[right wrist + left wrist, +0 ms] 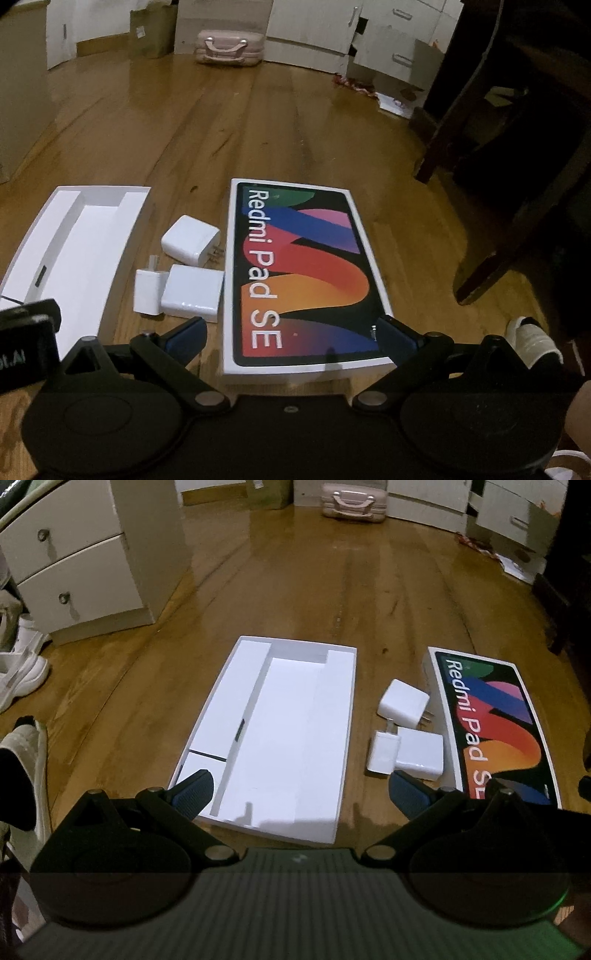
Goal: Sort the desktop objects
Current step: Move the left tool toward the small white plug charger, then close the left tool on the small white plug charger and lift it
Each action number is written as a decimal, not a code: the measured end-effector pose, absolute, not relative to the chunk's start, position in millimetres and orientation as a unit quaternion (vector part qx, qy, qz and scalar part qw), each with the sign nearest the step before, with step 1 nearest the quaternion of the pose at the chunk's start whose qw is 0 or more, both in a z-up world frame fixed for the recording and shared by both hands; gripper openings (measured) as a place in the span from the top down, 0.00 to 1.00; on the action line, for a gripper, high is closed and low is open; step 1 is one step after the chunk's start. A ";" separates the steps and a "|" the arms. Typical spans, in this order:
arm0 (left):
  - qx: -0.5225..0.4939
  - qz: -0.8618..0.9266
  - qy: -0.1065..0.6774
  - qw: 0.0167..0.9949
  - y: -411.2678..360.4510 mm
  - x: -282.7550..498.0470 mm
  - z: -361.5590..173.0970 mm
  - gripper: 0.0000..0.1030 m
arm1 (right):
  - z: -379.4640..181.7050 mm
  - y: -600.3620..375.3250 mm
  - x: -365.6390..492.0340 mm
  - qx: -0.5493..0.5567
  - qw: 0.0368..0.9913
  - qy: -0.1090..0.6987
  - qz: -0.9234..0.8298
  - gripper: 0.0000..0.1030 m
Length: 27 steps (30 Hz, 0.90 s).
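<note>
An open white box tray (240,686) lies on the wooden floor, also at the left in the right wrist view (22,254). Right of it lie three white chargers: one farther (403,703) (190,240), a small one (384,752) (147,291) and a larger one (421,753) (192,291) nearer. The colourful Redmi Pad SE box lid (495,720) (299,273) lies right of them. My left gripper (301,794) is open above the tray's near end. My right gripper (291,336) is open above the lid's near end. Both are empty.
A white drawer cabinet (74,561) stands at far left, with white shoes (22,664) beside it. A pink suitcase (352,500) (229,48) stands at the back wall. Dark furniture legs (480,147) stand at right. A cardboard box (155,29) is at the back.
</note>
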<state>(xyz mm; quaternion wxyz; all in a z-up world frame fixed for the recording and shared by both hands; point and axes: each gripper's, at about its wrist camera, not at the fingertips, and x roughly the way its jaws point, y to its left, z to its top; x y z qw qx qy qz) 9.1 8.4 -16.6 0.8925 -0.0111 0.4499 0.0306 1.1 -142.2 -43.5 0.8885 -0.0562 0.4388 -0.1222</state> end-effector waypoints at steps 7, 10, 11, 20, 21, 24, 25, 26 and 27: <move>-0.042 -0.002 0.421 0.906 15.7 7.0 -13.9 0.00 | -43.3 -172.2 12.2 -0.033 0.879 0.463 -0.110 0.03; -0.048 -0.009 0.423 0.905 9.1 8.8 -15.5 0.00 | -36.8 -186.3 9.5 -0.002 0.880 0.460 -0.115 0.03; -0.040 -0.009 0.425 0.904 4.7 9.8 -16.8 0.00 | -34.1 -188.7 8.4 0.006 0.884 0.456 -0.107 0.03; 0.024 -0.058 0.442 0.895 -31.2 32.9 -26.4 0.15 | -40.7 -225.5 10.6 0.085 0.884 0.453 -0.077 0.26; 0.038 -0.059 0.445 0.893 -36.4 37.1 -28.5 0.16 | -43.6 -226.1 11.3 0.087 0.883 0.455 -0.075 0.30; 0.066 -0.064 0.449 0.889 -48.9 49.6 -38.5 0.21 | -50.6 -220.0 15.3 0.084 0.882 0.459 -0.061 0.30; 0.072 -0.066 0.450 0.888 -51.8 53.4 -42.5 0.31 | -53.0 -217.1 16.9 0.085 0.883 0.460 -0.051 0.30; 0.078 -0.069 0.454 0.885 -53.9 57.5 -46.9 0.36 | -54.7 -215.4 17.8 0.089 0.883 0.460 -0.043 0.30; 0.083 -0.072 0.458 0.882 -55.8 61.8 -51.6 0.42 | -56.2 -214.3 18.6 0.093 0.882 0.460 -0.037 0.30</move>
